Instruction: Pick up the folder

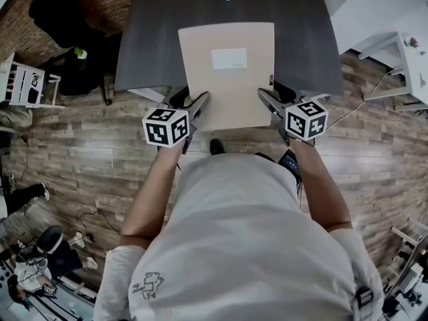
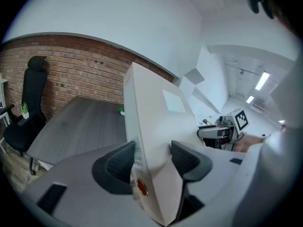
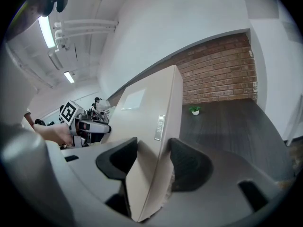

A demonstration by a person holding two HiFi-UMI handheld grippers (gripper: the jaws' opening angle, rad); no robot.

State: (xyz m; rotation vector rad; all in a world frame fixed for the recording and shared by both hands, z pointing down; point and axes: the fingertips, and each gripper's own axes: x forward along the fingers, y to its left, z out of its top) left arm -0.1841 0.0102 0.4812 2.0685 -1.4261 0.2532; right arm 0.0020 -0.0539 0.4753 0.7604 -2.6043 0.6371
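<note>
Beige folder point(image 1: 227, 79) (white label point(image 1: 229, 59) on its cover) is held over the dark table's point(image 1: 147, 39) near edge, its near corners pinched by the left gripper point(image 1: 199, 104) and the right gripper point(image 1: 267, 103).

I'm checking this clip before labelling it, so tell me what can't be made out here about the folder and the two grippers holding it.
1. White label on the folder: print too small, head view.
2. Spine plate: lettering blurred, right gripper view.
3. Folder's underside: hidden by the folder itself, every view.
4. Folder's near corners: covered by the left gripper and right gripper, head view.
</note>
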